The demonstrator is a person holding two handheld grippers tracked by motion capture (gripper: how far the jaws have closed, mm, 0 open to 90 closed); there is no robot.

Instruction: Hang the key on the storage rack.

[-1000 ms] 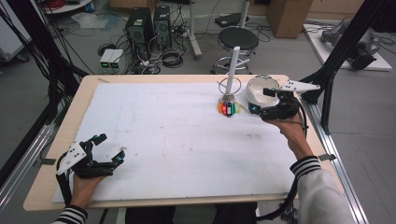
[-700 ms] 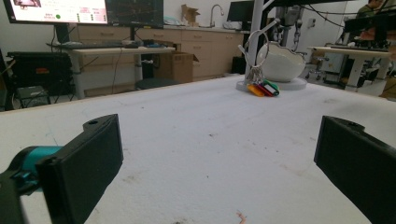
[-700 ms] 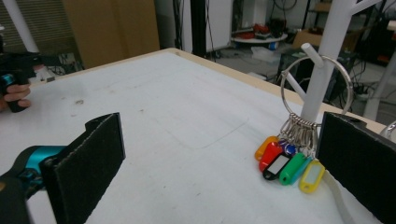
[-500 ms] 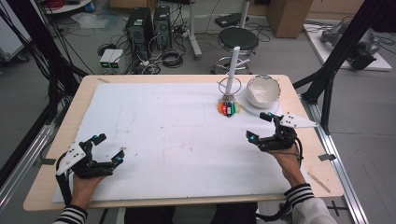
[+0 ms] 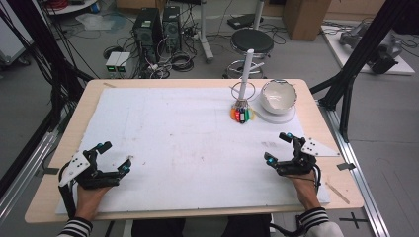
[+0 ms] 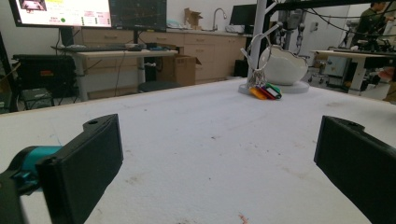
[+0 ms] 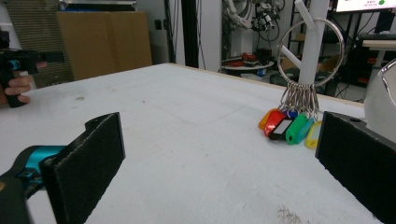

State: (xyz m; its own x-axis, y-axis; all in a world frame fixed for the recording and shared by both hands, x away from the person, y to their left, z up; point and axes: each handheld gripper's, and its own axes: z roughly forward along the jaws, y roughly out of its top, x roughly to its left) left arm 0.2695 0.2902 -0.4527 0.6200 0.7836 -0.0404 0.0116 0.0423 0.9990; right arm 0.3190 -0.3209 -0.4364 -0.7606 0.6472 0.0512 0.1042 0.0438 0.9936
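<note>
From the high view, my left gripper (image 5: 114,159) rests near the front left corner of the surface (image 5: 163,133) and my right gripper (image 5: 280,148) near the front right edge, both with fingers spread wide and holding nothing. The nearest things to me are well apart from both, at the far right: a white post (image 5: 245,71) with a large key ring (image 5: 242,91) looped round it, its coloured key tags (image 5: 241,114) lying on the surface, and just beside them a white bowl (image 5: 278,96) on a flat white base (image 5: 276,114). I judge the risk to be that bowl: if my right gripper reaches for the tags from its own side, a finger could knock the bowl or tip the post, since all three stand so close together. In the left gripper view, my fingers (image 6: 79,161) stand wide over bare surface, with the tags (image 6: 265,91) far ahead and the bowl (image 6: 282,67) just behind them, so nothing blocks a straight approach, though it is a long one. In the right gripper view, my fingers (image 7: 88,154) are wide as well; the ring (image 7: 310,44) hangs on the post (image 7: 314,39) and the tags (image 7: 289,127) fan out just ahead. The bowl's rim (image 7: 380,95) sits behind my right-hand finger, so closing there could catch it.
</note>
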